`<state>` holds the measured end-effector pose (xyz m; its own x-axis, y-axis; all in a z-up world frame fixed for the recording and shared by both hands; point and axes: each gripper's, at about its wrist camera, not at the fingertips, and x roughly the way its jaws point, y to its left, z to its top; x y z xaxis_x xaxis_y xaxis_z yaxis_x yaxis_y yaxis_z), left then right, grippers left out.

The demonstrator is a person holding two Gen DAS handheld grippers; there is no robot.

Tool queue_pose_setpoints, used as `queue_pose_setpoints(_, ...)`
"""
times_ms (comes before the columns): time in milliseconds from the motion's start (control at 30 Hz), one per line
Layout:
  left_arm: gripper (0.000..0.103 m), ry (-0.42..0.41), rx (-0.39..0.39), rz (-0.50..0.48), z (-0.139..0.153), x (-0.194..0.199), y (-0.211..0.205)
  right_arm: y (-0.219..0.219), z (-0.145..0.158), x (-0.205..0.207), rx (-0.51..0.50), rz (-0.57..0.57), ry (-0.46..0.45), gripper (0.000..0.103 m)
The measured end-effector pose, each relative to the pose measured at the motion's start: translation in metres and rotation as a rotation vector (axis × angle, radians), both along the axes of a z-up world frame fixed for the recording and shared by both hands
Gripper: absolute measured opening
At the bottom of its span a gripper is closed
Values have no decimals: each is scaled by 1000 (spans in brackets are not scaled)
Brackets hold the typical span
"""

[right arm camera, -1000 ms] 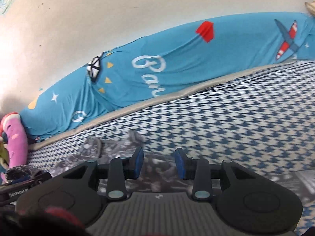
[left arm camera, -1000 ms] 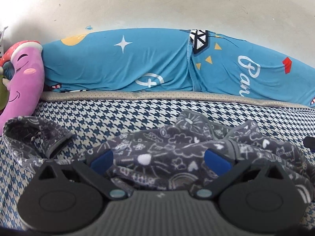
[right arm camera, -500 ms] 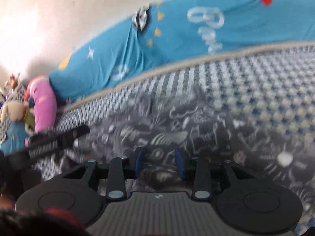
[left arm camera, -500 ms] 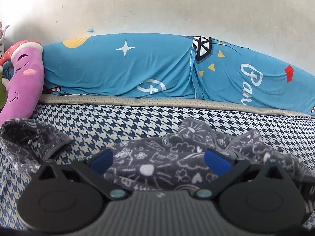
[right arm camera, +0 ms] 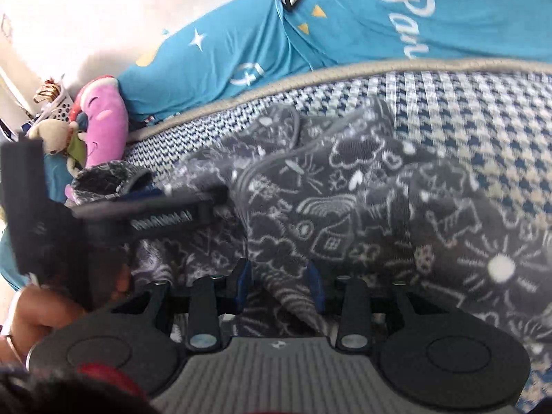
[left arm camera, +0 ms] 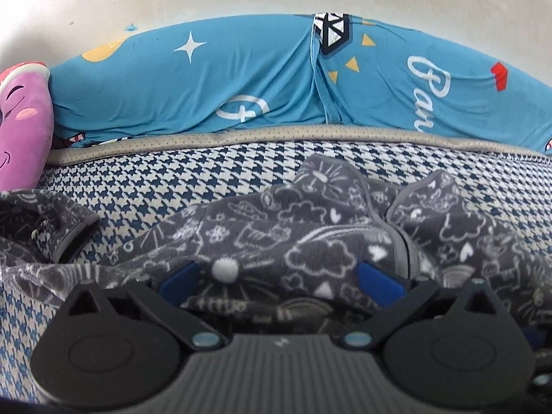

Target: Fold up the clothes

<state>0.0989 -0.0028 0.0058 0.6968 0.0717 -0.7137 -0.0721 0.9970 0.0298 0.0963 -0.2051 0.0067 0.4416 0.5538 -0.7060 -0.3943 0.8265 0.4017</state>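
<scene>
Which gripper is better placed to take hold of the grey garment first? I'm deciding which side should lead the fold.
Probably the right gripper: a raised fold of the grey garment already sits between its narrowly parted pads. The left gripper stands wide open over flatter cloth, so it would need more closing.

The grey doodle-print garment [left arm camera: 303, 241] runs off the left wrist view's left and right edges and disappears under the left gripper [left arm camera: 279, 276], hiding its lower hem. Left of the garment, the purple plush [left arm camera: 20, 120] is cropped. In the right wrist view the garment's print [right arm camera: 379, 214] blurs; whether the right gripper [right arm camera: 277, 284] pinches that fold is perhaps unclear.
</scene>
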Motion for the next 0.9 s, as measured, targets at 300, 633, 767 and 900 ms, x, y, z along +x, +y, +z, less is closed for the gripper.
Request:
queue_pose_setpoints(300,103,20,45,-13,-11,-1,-3,-17,25,7,41,-86,-89,40)
queue_pose_setpoints(633,103,36,42,-7,-16,1,-3,-41,17,39,30,-184,-100,42)
queue_pose_setpoints(767,103,40,46,-7,-17,2,-3,-47,13,52,38,-194,-87,43)
queue_pose_setpoints(900,103,48,31,-6,-17,3,-1,-51,10,65,41,-192,-88,43)
